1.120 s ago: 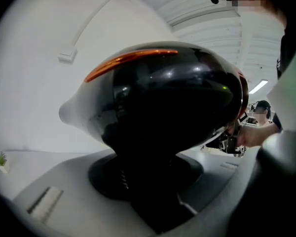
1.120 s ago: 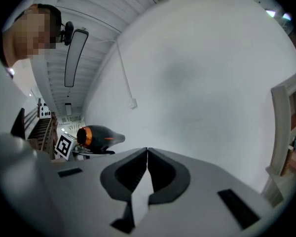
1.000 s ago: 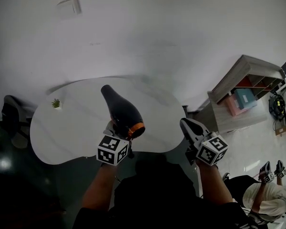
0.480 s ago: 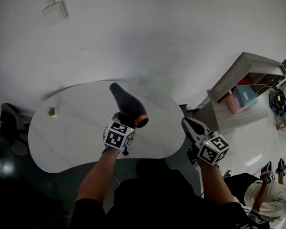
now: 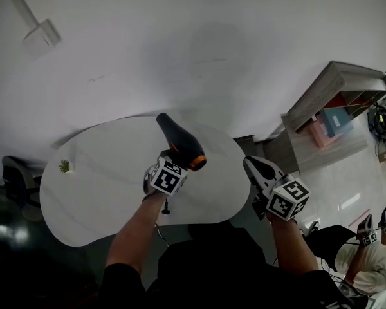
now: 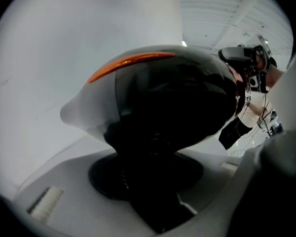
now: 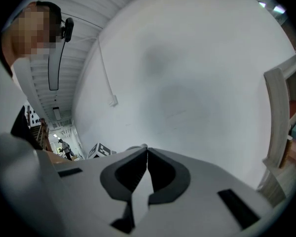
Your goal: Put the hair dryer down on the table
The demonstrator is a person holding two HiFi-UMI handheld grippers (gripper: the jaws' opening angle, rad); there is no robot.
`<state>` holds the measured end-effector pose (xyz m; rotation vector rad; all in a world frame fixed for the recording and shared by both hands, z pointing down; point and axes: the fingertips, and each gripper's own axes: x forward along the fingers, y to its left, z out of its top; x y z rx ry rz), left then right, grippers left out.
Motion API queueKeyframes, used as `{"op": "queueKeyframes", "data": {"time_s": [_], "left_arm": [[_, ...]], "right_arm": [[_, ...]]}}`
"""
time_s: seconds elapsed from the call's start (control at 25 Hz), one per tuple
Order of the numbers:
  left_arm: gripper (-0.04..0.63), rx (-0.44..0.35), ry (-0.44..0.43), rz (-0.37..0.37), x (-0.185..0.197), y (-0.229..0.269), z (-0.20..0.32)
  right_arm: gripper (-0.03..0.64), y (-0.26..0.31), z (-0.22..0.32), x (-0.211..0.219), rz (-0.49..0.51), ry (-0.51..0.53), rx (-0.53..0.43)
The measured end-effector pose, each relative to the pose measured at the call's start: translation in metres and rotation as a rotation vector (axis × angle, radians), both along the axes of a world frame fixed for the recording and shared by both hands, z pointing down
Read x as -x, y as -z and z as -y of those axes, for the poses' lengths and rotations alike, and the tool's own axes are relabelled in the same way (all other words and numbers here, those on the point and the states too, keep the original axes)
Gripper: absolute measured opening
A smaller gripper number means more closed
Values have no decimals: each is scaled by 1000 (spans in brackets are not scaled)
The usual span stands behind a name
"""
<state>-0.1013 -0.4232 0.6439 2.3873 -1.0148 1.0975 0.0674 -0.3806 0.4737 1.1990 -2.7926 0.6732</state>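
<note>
The black, orange-ringed hair dryer (image 5: 180, 143) sits clamped by its handle in the left gripper (image 5: 162, 166), over the right half of the white rounded table (image 5: 96, 185). The right gripper (image 5: 249, 165) has its jaws closed, empty.

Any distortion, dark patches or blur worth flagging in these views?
Head view: fisheye warp; very dark below the table. Left gripper view: the hair dryer looms close, its black body underexposed. Right gripper view: black round vignette, mosaic patch upper left.
</note>
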Motion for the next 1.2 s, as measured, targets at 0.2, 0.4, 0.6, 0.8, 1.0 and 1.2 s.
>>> {"op": "queueKeyframes", "data": {"time_s": [0.2, 0.4, 0.6, 0.8, 1.0, 1.2], "left_arm": [[175, 73, -58, 55, -15, -29, 9], [178, 146, -106, 103, -29, -60, 11], [181, 218, -170, 169, -45, -86, 4], [183, 245, -212, 244, -54, -104, 2], [184, 256, -241, 305, -58, -118, 0], [187, 245, -264, 393, -56, -128, -1]], "right_arm": [[12, -9, 11, -4, -3, -2, 27], [12, -17, 15, -11, -11, -13, 48], [12, -18, 17, -18, -15, -19, 54], [12, -21, 15, -26, -27, -28, 62], [12, -22, 9, -30, -28, -34, 64], [12, -23, 0, -32, -31, -34, 71]]}}
